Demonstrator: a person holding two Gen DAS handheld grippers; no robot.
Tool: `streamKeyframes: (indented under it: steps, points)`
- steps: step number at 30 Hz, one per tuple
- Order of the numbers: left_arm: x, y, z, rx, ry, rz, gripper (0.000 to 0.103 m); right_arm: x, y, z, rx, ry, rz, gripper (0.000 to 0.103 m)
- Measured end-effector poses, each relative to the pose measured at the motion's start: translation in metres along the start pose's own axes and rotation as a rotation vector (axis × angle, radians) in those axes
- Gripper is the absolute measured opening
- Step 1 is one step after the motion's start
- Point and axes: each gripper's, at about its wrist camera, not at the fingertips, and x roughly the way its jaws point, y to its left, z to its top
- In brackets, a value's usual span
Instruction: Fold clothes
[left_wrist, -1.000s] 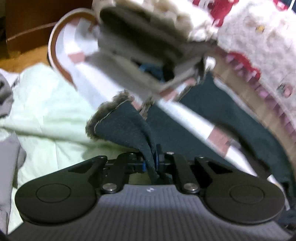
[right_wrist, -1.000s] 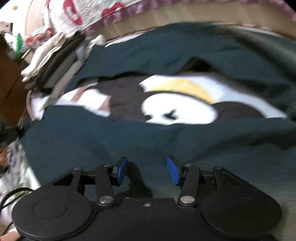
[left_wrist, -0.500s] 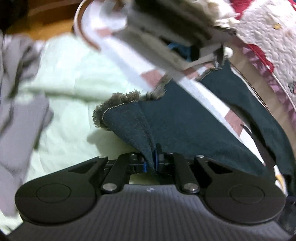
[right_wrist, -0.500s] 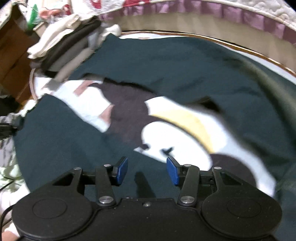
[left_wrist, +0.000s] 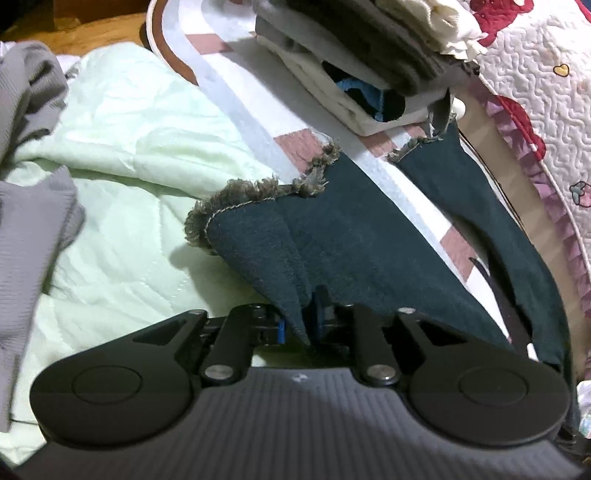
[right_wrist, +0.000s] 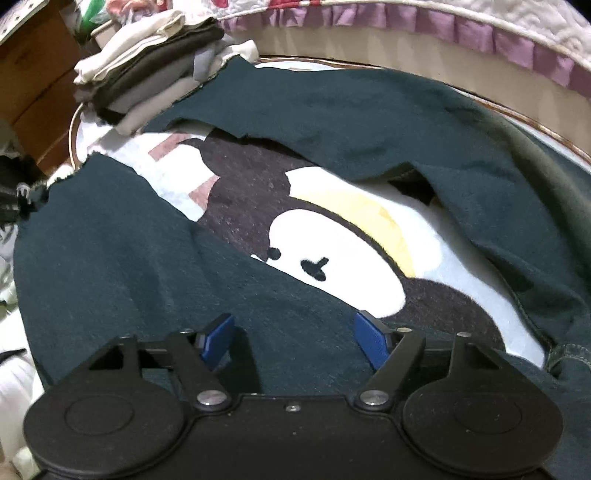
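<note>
Left claw (left_wrist: 301, 326) just loosening around the dark jeans' (left_wrist: 354, 251) frayed hem (right claw (right_wrist: 295, 338) widening, empty).

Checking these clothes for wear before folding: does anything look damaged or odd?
Yes. The dark teal garment has a frayed, fuzzy raw edge along its end near the pale green quilt, like cut fabric rather than a sewn hem. A fold of it sits between the jaws of the left gripper, which have just been opening.
</note>
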Motion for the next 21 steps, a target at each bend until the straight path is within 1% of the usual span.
streamKeyframes:
  steps: [1, 2, 3, 4, 5, 6, 7, 8, 9, 10, 11, 12, 13, 15, 16, 17, 18, 19, 20, 21]
  points:
    - [0.004, 0.001, 0.001, -0.005, 0.003, 0.002, 0.033, 0.004, 0.005, 0.002, -0.046, 0.004, -0.035, 0.077]
    - [0.009, 0.002, 0.002, -0.011, 0.006, 0.005, 0.043, 0.007, 0.006, 0.004, -0.063, 0.003, -0.058, 0.080]
    - [0.014, 0.003, 0.004, -0.027, 0.010, 0.004, 0.047, 0.011, 0.007, 0.006, -0.072, 0.001, -0.079, 0.087]
    - [0.016, 0.005, 0.004, -0.040, 0.011, -0.005, 0.047, 0.015, 0.007, 0.008, -0.081, -0.001, -0.099, 0.091]
    - [0.018, 0.007, 0.004, -0.052, 0.010, -0.015, 0.047, 0.018, 0.005, 0.010, -0.059, -0.012, -0.102, 0.093]
    - [0.019, 0.009, 0.004, -0.064, 0.010, -0.026, 0.043, 0.020, 0.006, 0.011, -0.043, -0.022, -0.112, 0.091]
    - [0.021, 0.011, 0.005, -0.077, 0.009, -0.037, 0.036, 0.021, 0.009, 0.012, -0.031, -0.030, -0.126, 0.088]
    - [0.018, 0.007, 0.005, -0.037, -0.008, -0.033, 0.007, 0.019, 0.013, 0.014, -0.026, -0.035, -0.120, 0.056]
    - [0.013, 0.002, 0.005, 0.012, -0.027, -0.026, 0.004, 0.016, 0.018, 0.015, -0.023, -0.038, -0.107, 0.012]
    - [0.006, -0.004, 0.005, 0.051, -0.065, -0.025, 0.004, 0.012, 0.023, 0.017, -0.021, -0.041, -0.095, 0.009]
    - [-0.003, -0.010, 0.005, 0.088, -0.106, -0.025, 0.004, 0.008, 0.028, 0.018, -0.051, -0.066, -0.126, 0.004]
    - [-0.012, -0.014, 0.006, 0.111, -0.148, -0.038, 0.004, 0.004, 0.032, 0.018, -0.091, -0.098, -0.172, 0.003]
    - [-0.020, -0.016, 0.010, 0.118, -0.173, -0.057, 0.004, -0.003, 0.032, 0.020, -0.085, -0.142, -0.200, 0.003]
    - [-0.034, -0.021, 0.017, 0.128, -0.220, -0.097, 0.004, -0.016, 0.025, 0.024, -0.016, -0.220, -0.216, 0.002]
    - [-0.034, -0.021, 0.019, 0.120, -0.223, -0.100, 0.004, -0.020, 0.022, 0.026, 0.004, -0.254, -0.229, 0.002]
    - [-0.032, -0.022, 0.020, 0.110, -0.224, -0.101, 0.004, -0.016, 0.019, 0.027, 0.021, -0.246, -0.232, 0.002]
    - [-0.027, -0.022, 0.019, 0.116, -0.226, -0.090, 0.004, -0.009, 0.016, 0.027, 0.037, -0.224, -0.232, 0.002]
    - [-0.020, -0.025, 0.016, 0.149, -0.219, -0.038, 0.004, -0.002, 0.013, 0.027, 0.052, -0.202, -0.232, 0.001]
    - [-0.013, -0.029, 0.013, 0.186, -0.211, 0.019, 0.004, 0.006, 0.012, 0.025, 0.053, -0.183, -0.268, 0.000]
    - [-0.006, -0.032, 0.010, 0.223, -0.202, 0.077, 0.004, 0.011, 0.011, 0.022, 0.041, -0.167, -0.348, 0.000]
